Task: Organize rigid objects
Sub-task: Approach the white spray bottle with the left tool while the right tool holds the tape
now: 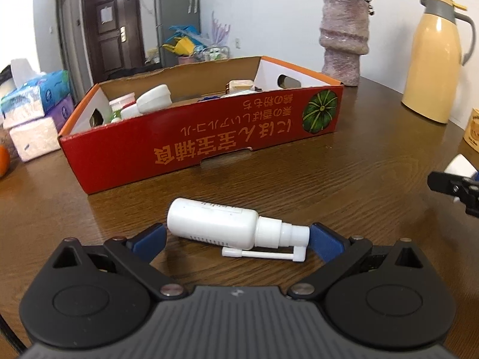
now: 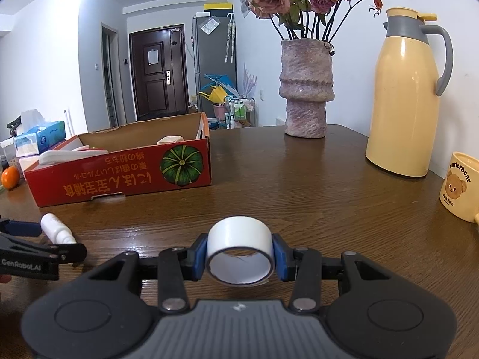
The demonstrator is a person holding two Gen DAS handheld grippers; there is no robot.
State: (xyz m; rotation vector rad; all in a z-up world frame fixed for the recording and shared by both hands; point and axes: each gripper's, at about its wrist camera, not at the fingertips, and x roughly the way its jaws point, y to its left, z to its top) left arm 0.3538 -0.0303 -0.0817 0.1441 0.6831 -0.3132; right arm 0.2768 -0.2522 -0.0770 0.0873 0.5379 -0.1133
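A white spray bottle (image 1: pixel 218 226) lies on its side on the wooden table, its nozzle to the right. My left gripper (image 1: pixel 236 239) is open, with its blue pads on either side of the bottle's ends. The bottle also shows in the right wrist view (image 2: pixel 57 230), beside the left gripper (image 2: pixel 30 248). My right gripper (image 2: pixel 240 254) is shut on a white tape roll (image 2: pixel 239 246), held just above the table. A red cardboard box (image 1: pixel 209 137) holding several white items stands behind the bottle; it shows at the left in the right wrist view (image 2: pixel 119 173).
A pink vase (image 2: pixel 305 89) with dried roses, a yellow thermos jug (image 2: pixel 404 98) and a yellow bear mug (image 2: pixel 458 188) stand at the back right. Tissue packs (image 1: pixel 33 113) and an orange (image 2: pixel 10 176) lie left of the box.
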